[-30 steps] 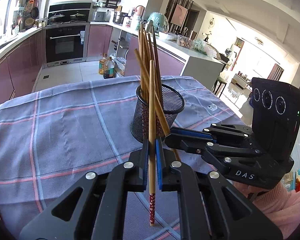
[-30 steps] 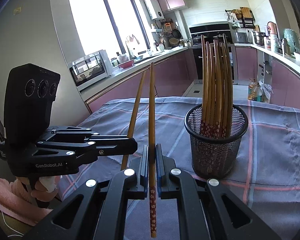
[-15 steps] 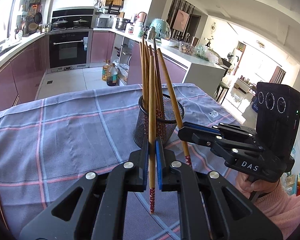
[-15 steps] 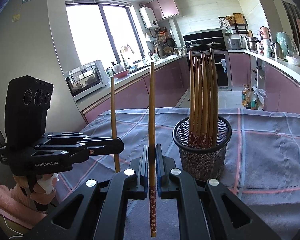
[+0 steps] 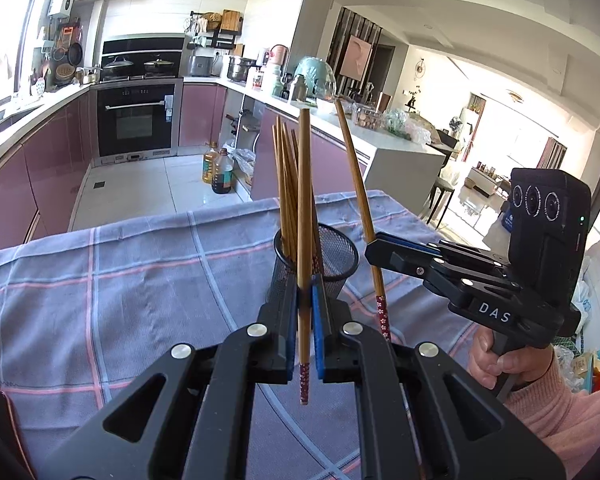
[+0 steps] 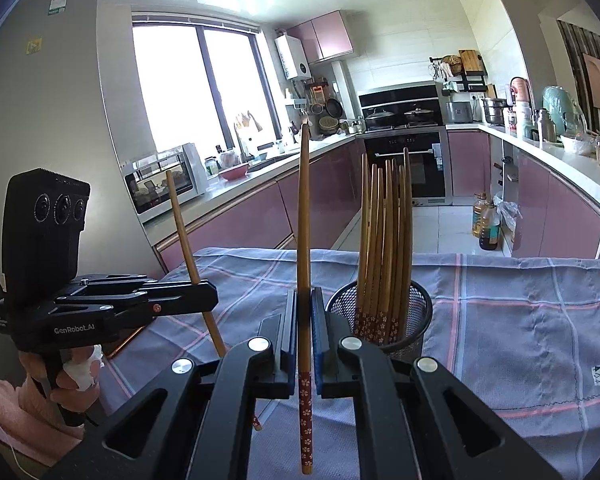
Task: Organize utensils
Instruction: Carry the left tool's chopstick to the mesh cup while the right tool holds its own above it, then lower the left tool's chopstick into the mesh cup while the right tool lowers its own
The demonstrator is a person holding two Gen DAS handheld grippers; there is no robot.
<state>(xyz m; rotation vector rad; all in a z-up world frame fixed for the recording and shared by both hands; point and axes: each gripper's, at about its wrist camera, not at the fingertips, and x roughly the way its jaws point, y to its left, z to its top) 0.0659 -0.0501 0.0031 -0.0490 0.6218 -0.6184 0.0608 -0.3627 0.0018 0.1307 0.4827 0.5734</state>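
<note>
Left wrist view: the left gripper (image 5: 305,320) is clamped on one upright chopstick (image 5: 304,216), which crosses in front of the mesh cup (image 5: 336,256) of chopsticks on the checked cloth (image 5: 100,280). Just right of the cup, the right gripper (image 5: 374,246) pinches a second chopstick (image 5: 360,196), tilted. Oil bottles (image 5: 218,168) stand on the floor beyond the table.
</note>
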